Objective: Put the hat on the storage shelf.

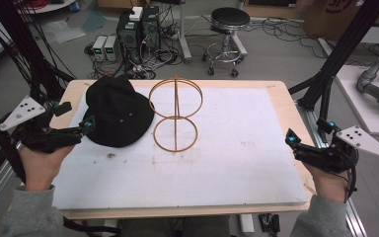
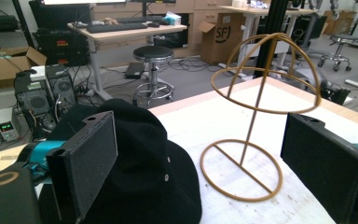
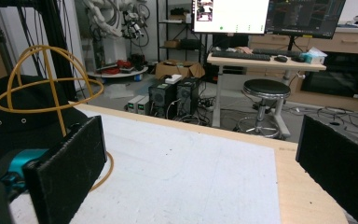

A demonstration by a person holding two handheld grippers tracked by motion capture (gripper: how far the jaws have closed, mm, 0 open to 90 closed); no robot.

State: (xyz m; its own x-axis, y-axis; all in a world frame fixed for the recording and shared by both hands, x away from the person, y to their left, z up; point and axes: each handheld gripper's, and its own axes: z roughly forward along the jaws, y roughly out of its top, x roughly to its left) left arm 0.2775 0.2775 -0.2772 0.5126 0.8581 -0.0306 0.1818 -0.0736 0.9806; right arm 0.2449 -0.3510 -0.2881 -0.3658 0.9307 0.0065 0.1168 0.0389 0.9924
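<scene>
The left gripper [image 1: 76, 118] is held at the left edge of the counter [image 1: 276, 89] with its jaws released, one jaw at the brim of the black hat [image 1: 116, 111] and nothing clamped between them. The right gripper [image 1: 308, 134] is held at the right edge, jaws likewise spread and empty, well apart from the hat. Beyond the grippers, the hat lies flat on the white mat [image 1: 227, 158], just beside the wire hat stand [image 1: 175, 111], which stands upright.

A lab: monitors [image 3: 265, 16], computer towers [image 1: 138, 29] (cables everywhere), robot arm [image 1: 377, 86].
</scene>
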